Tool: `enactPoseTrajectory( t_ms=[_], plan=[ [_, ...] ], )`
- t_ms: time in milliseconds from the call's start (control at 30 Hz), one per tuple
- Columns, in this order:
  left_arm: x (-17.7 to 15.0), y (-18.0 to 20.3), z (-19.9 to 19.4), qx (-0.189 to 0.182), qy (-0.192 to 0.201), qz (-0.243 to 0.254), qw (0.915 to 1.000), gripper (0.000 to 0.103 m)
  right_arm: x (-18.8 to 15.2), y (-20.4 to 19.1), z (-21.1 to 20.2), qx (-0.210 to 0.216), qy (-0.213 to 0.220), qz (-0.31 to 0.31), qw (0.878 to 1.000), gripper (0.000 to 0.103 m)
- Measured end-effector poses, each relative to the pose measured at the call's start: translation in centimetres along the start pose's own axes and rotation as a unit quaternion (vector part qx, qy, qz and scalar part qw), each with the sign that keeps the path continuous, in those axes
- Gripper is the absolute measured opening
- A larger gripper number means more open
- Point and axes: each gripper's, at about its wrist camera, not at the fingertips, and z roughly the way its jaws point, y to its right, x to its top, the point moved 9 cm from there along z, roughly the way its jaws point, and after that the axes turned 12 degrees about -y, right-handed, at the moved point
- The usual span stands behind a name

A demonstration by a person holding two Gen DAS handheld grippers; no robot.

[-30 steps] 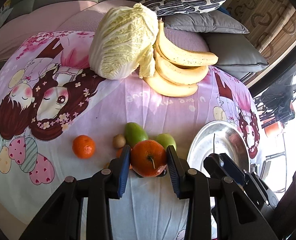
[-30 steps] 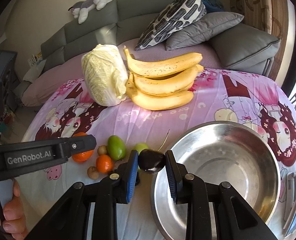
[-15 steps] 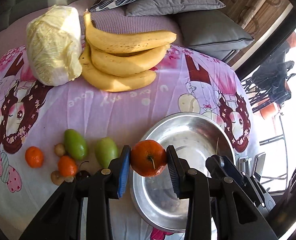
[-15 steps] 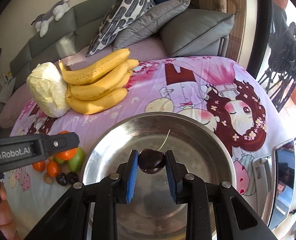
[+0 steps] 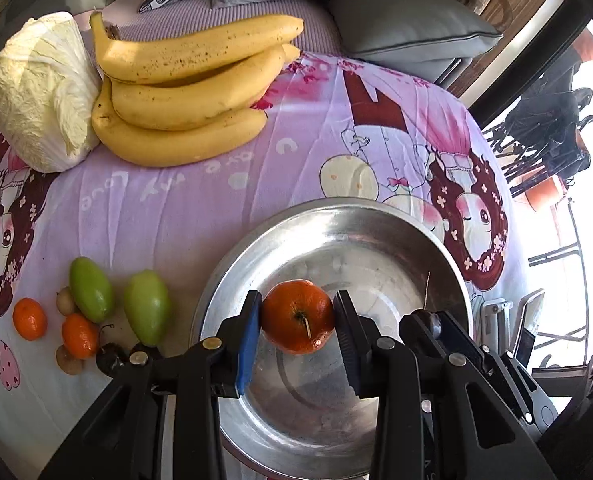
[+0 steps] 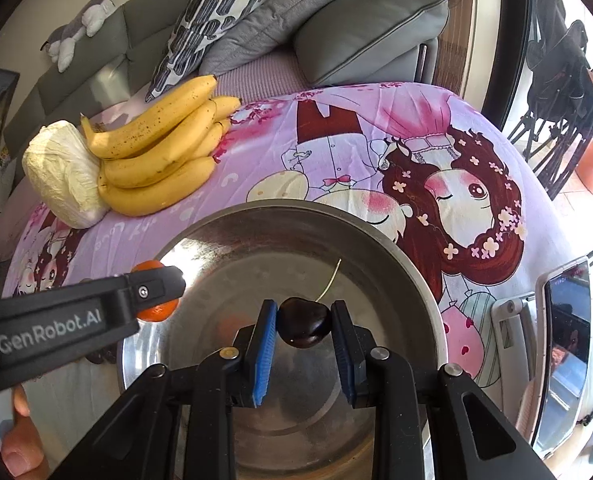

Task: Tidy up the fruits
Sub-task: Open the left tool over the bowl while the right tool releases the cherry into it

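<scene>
Since a second ago you have carried both fruits away from the pile and over the round stainless-steel bowl (image 5: 380, 224). Your left gripper (image 5: 298, 318) now pinches the orange tangerine (image 5: 296, 316) above the bowl's inside, not above the cloth as before. Your right gripper (image 6: 303, 322) pinches the dark cherry with its pale stem (image 6: 303, 322) over the bowl's middle; earlier it hung at the rim.

Left on the cloth, beside the bowl in the left wrist view: two green oval fruits (image 5: 91, 290), two small tangerines (image 5: 29, 318), two pale brown round fruits (image 5: 65, 300) and at least one dark cherry (image 5: 110, 357), partly hidden by your left gripper. Further back lie one bunch of yellow bananas (image 5: 184, 92), at least three, touching one pale cabbage head (image 5: 40, 92).

Everything sits on a purple cartoon-print cloth (image 5: 184, 208). Behind it stands a grey sofa (image 6: 96, 68) with a grey cushion (image 6: 368, 36), a black-and-white patterned pillow (image 6: 212, 12) and a grey plush toy (image 6: 76, 28) on its back. A phone on a stand (image 6: 564, 352) stands right of the bowl.
</scene>
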Motion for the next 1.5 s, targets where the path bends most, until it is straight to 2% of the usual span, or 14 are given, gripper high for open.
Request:
enactPoseTrajectory(
  t_ms=[333,800,900,967,1033,1100,1267,1300,1400,1500],
  plan=[
    [-0.4,-0.5,3.2,0.017,-0.032,-0.01,0.9993,0.038,-0.5,0.7,1.4,-0.006,-0.026,0.004,1.0,0.03],
    [-0.5,-0.4,4.4,0.021,-0.052,-0.013,0.9983,0.039,-1.3,0.7,2.8,-0.023,-0.053,-0.006,0.998,0.03],
    [-0.4,-0.5,4.2,0.017,-0.052,-0.015,0.9984,0.047,-1.5,0.8,3.1,-0.028,-0.063,-0.005,0.998,0.032],
    [-0.4,-0.6,3.8,0.015,-0.05,-0.016,0.9985,0.048,-1.6,0.9,3.3,-0.028,-0.068,-0.004,0.997,0.033],
    [-0.5,-0.7,3.3,0.016,-0.047,-0.017,0.9986,0.049,-1.7,0.7,3.2,-0.028,-0.066,-0.006,0.997,0.038],
    [-0.7,-0.7,2.7,0.012,-0.045,-0.019,0.9987,0.05,-1.6,0.5,3.1,-0.028,-0.064,-0.009,0.997,0.052],
    [-1.3,-1.3,0.7,0.023,-0.029,-0.018,0.9992,0.051,-1.4,-0.2,2.4,-0.025,-0.058,-0.012,0.998,0.054],
    [-1.4,-1.6,0.4,0.026,-0.025,-0.019,0.9992,0.052,-1.4,-0.4,2.3,-0.025,-0.057,-0.014,0.998,0.057],
    [-1.6,-2.9,-0.5,0.036,-0.011,-0.029,0.9989,0.066,-1.5,-0.9,2.0,-0.028,-0.055,-0.022,0.998,0.068],
    [-1.5,-4.5,-1.5,0.056,0.008,-0.032,0.9979,0.067,-1.7,-1.3,1.8,-0.037,-0.051,-0.029,0.998,0.076]
  ],
)
